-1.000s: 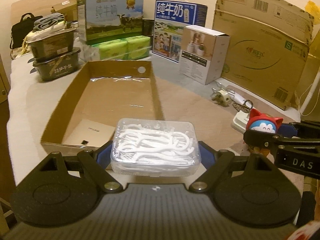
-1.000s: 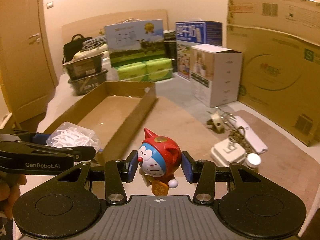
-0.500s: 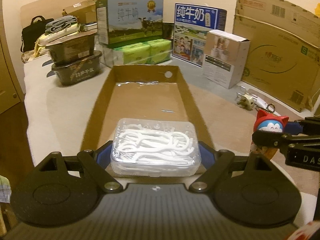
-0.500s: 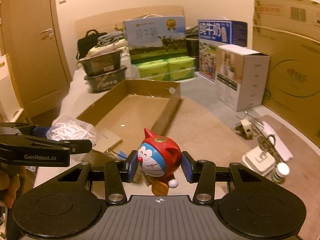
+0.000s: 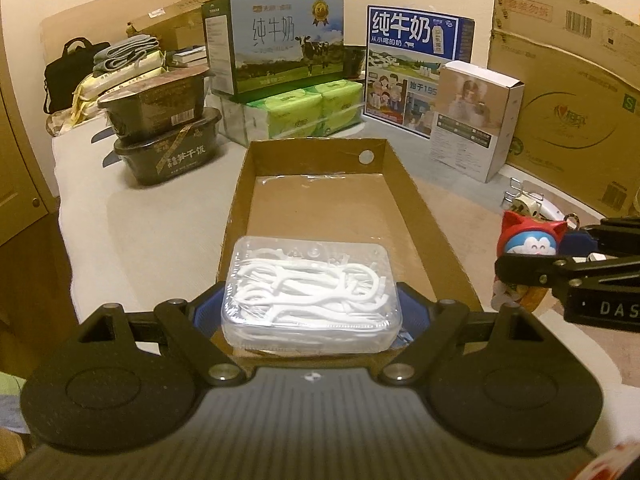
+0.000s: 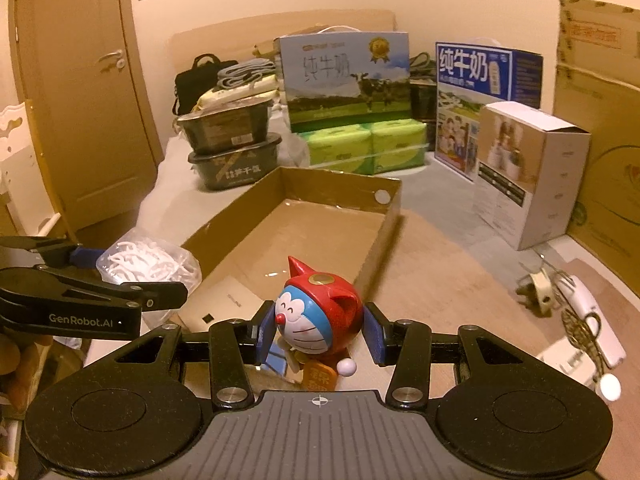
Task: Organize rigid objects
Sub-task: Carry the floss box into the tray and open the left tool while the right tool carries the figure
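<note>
My left gripper [image 5: 310, 314] is shut on a clear plastic box of white floss picks [image 5: 310, 292] and holds it over the near end of a shallow open cardboard tray [image 5: 416, 208]. My right gripper [image 6: 320, 330] is shut on a red and blue cat figurine [image 6: 318, 314], held above the tray's near right corner [image 6: 384, 240]. In the left wrist view the figurine [image 5: 528, 240] and the right gripper show at the right edge. In the right wrist view the floss box [image 6: 148, 266] and the left gripper show at the left.
Behind the tray stand two milk cartons [image 5: 280, 56], green tissue packs [image 5: 304, 114], stacked dark food tubs [image 5: 160, 128] and a white box [image 5: 476, 116]. A large cardboard box [image 5: 568, 92] stands at the right. A plug and white power strip [image 6: 576, 312] lie right of the tray.
Both grippers have moved left and forward with their objects. The floss box now hangs over the tray's near end; the figurine has come up to the tray's near right corner.
</note>
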Motion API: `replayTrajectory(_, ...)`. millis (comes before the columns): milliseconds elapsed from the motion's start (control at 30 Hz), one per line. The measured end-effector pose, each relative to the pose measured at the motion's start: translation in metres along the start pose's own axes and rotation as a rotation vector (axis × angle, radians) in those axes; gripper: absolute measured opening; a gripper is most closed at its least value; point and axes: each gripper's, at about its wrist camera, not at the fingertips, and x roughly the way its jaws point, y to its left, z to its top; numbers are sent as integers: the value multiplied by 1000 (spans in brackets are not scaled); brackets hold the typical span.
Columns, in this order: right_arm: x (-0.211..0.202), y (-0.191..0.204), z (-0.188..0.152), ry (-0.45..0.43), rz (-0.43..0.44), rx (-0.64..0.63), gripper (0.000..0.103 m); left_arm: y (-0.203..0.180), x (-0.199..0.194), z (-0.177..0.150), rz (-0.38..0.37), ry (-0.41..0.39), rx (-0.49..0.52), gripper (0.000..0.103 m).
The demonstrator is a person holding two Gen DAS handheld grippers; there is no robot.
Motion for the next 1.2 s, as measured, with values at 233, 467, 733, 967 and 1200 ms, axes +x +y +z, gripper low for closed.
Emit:
replayTrajectory(233,24,-1,10,17,18,6,46,9,18,13,-5,8,9,85)
replayTrajectory(467,52,-5,19,38,34,16,46,16,43,24,-12,24,12,85)
replayTrajectory(733,82,-16,23,69,43,45,46,21,71,30,-28,40,13,85)
replayTrajectory(967,100,-27,28,79,55,66,46,24,93,38,-29,45,23,85)
replayTrajectory(1200,115,-35,34,77,61,88,46,25,111,43,-35,47,26,86)
